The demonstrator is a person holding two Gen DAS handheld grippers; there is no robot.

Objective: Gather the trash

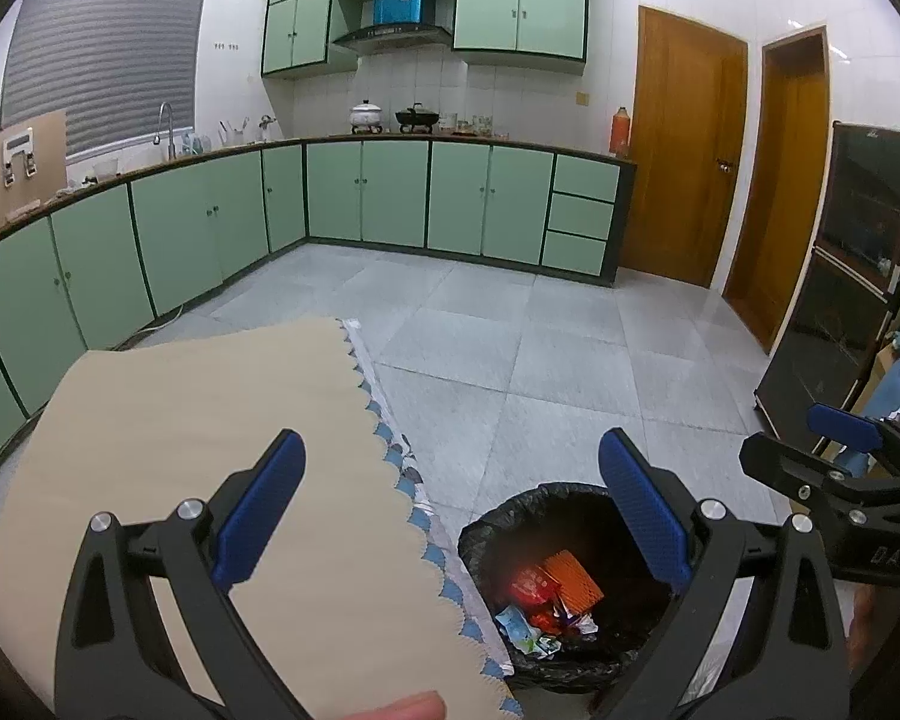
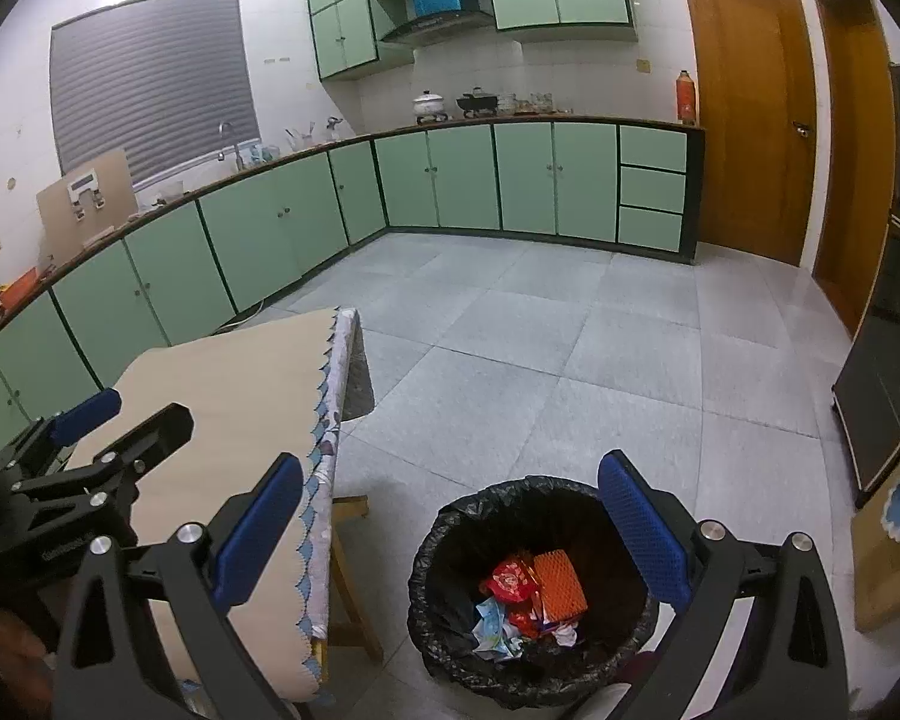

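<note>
Nearest me, both tools stand wide apart and carry nothing. My left tool (image 1: 450, 516) hangs over the tabletop edge with its blue ribbed pads (image 1: 264, 510) spread; my right tool (image 2: 450, 534) gapes the same way above the bin. Each shows in the other's view: the right tool at 3 o'clock from the left wrist, the left tool at 9 o'clock from the right wrist.

Just below, at 6 o'clock, one round bin (image 2: 450, 522) with a crinkled black plastic liner sits on the floor beside the tabletop. The trash (image 2: 531, 600) lies in its bottom: one orange ridged pack, one red wrapper, some crumpled blue-and-white scraps; I cannot count them exactly.

At 9 o'clock is the tabletop (image 2: 234, 390), covered with a smooth beige cloth with a scalloped blue-trimmed edge, on wooden legs.

Beyond is a floor (image 2: 600, 330) of large grey speckled tiles. Pale green cabinets (image 2: 438, 180) wrap the far walls. At 2 o'clock stand two wooden doors (image 2: 750, 120).
</note>
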